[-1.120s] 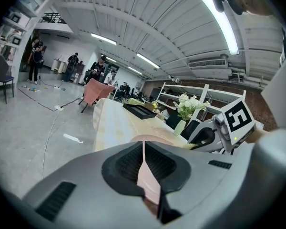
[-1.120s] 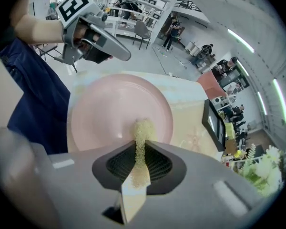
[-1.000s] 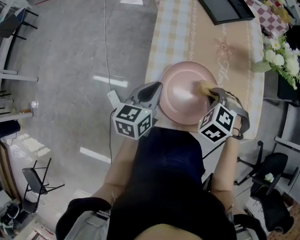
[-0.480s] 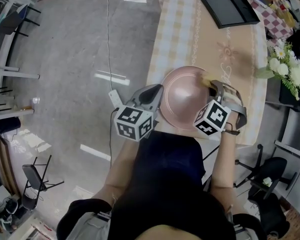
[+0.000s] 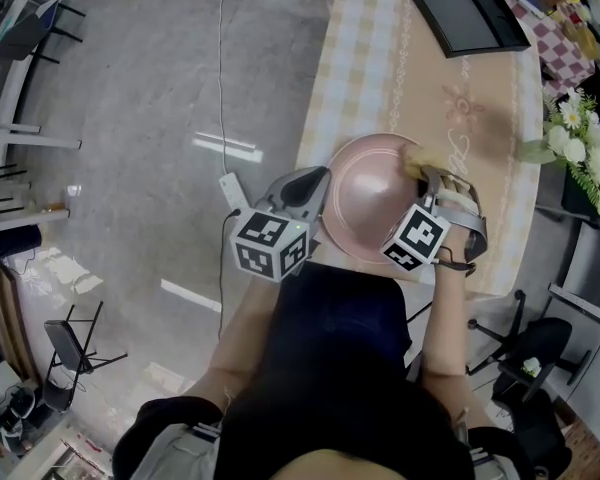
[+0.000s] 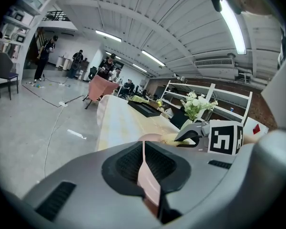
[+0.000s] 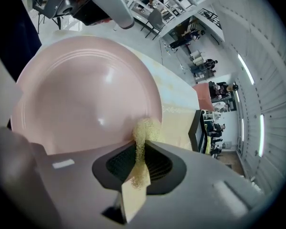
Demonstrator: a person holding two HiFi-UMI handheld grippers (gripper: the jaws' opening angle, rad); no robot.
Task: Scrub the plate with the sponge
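A pink plate (image 5: 370, 198) is held at the near end of the long table. My left gripper (image 5: 310, 190) is shut on its left rim, and that rim (image 6: 148, 175) shows edge-on between the jaws in the left gripper view. My right gripper (image 5: 427, 180) is shut on a thin yellow sponge (image 7: 142, 149). The sponge's scouring end (image 5: 414, 160) presses on the plate's far right rim. In the right gripper view the plate (image 7: 86, 94) fills the upper left, with the left gripper (image 7: 93, 1) at its far edge.
A cream patterned cloth (image 5: 450, 98) covers the table. A dark tray (image 5: 467, 15) lies at its far end, and white flowers (image 5: 580, 143) stand at its right edge. Grey floor (image 5: 160, 118) with a cable lies to the left. A black chair (image 5: 525, 368) stands at the lower right.
The right gripper slid the sponge from the middle of the plate out to its far right rim. The left gripper kept its hold on the left rim.
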